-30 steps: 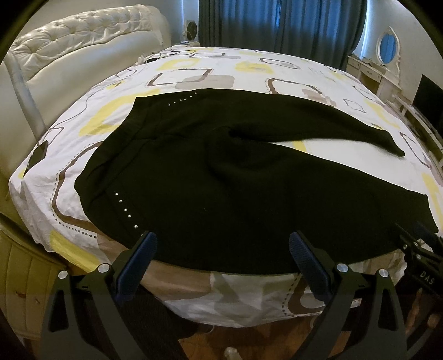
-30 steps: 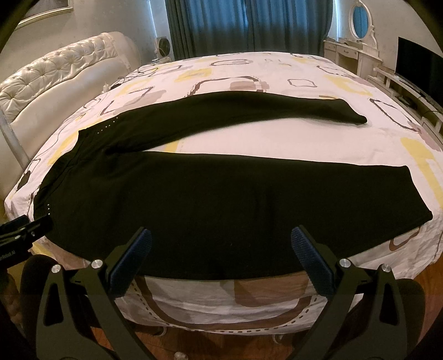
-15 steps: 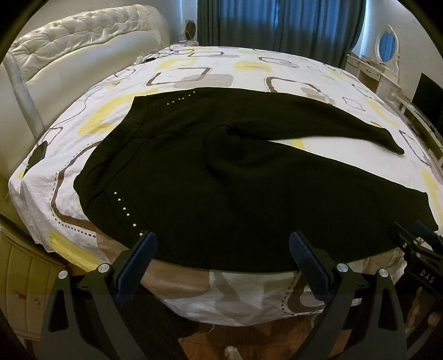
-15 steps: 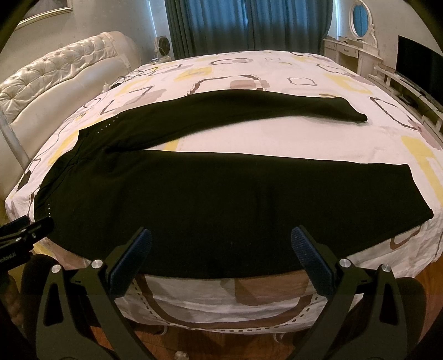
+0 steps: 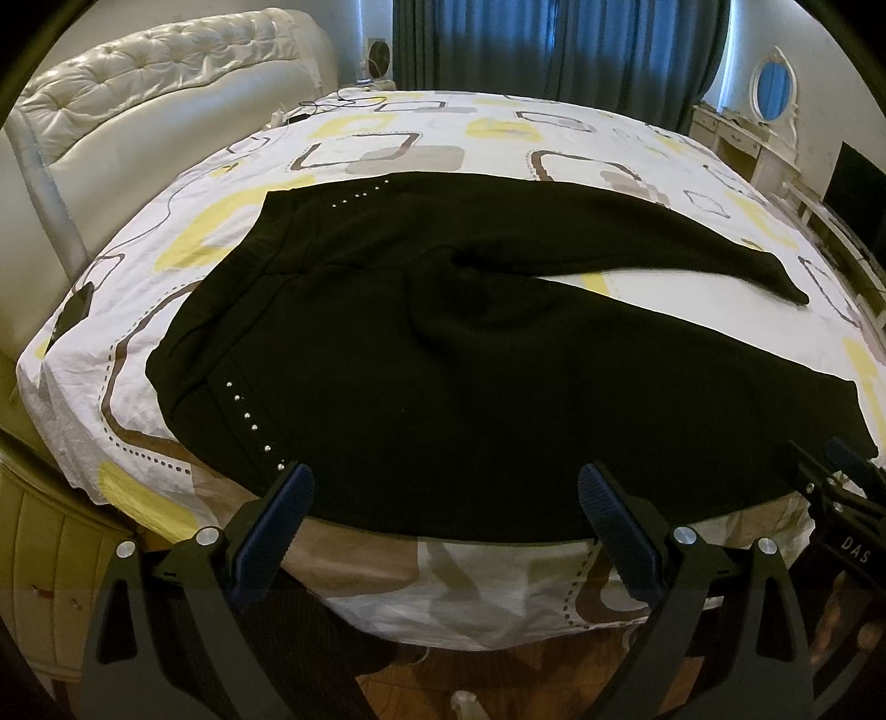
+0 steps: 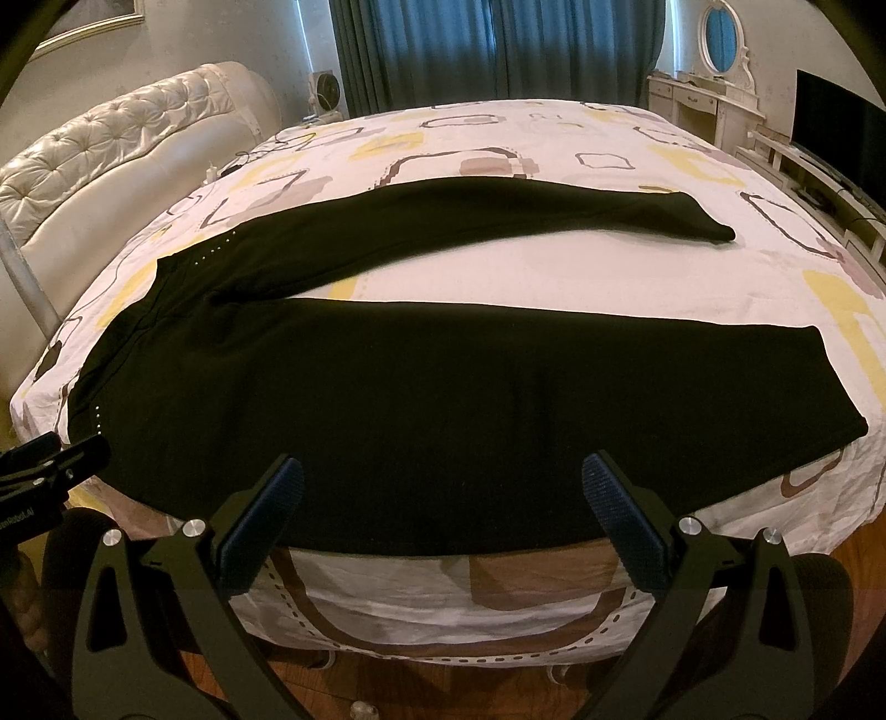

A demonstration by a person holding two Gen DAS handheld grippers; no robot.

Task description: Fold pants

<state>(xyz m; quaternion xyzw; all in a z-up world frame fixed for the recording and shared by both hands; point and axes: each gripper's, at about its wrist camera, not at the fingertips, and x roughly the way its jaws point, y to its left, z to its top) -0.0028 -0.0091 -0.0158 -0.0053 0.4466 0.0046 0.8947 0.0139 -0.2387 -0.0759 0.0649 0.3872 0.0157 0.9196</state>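
Observation:
Black pants [image 5: 443,360] lie spread flat on the bed, waistband to the left, both legs running right and splayed apart. They also show in the right wrist view [image 6: 421,387]. Small silver studs [image 5: 249,415] mark the near hip. My left gripper [image 5: 443,498] is open and empty at the near edge by the hip. My right gripper [image 6: 443,493] is open and empty at the near edge by the near leg. The right gripper also shows at the right edge of the left wrist view [image 5: 841,493], and the left gripper at the left edge of the right wrist view [image 6: 50,459].
The bed sheet [image 5: 432,144] is white with yellow and brown shapes. A padded cream headboard [image 5: 138,94] stands at the left. Blue curtains [image 6: 498,50] hang behind. A dresser with an oval mirror [image 6: 714,94] and a TV [image 6: 836,133] are at the right. Wood floor [image 6: 443,681] lies below.
The left gripper has drifted slightly right and up, and the right gripper has barely shifted. Both stay open. The pants have not moved.

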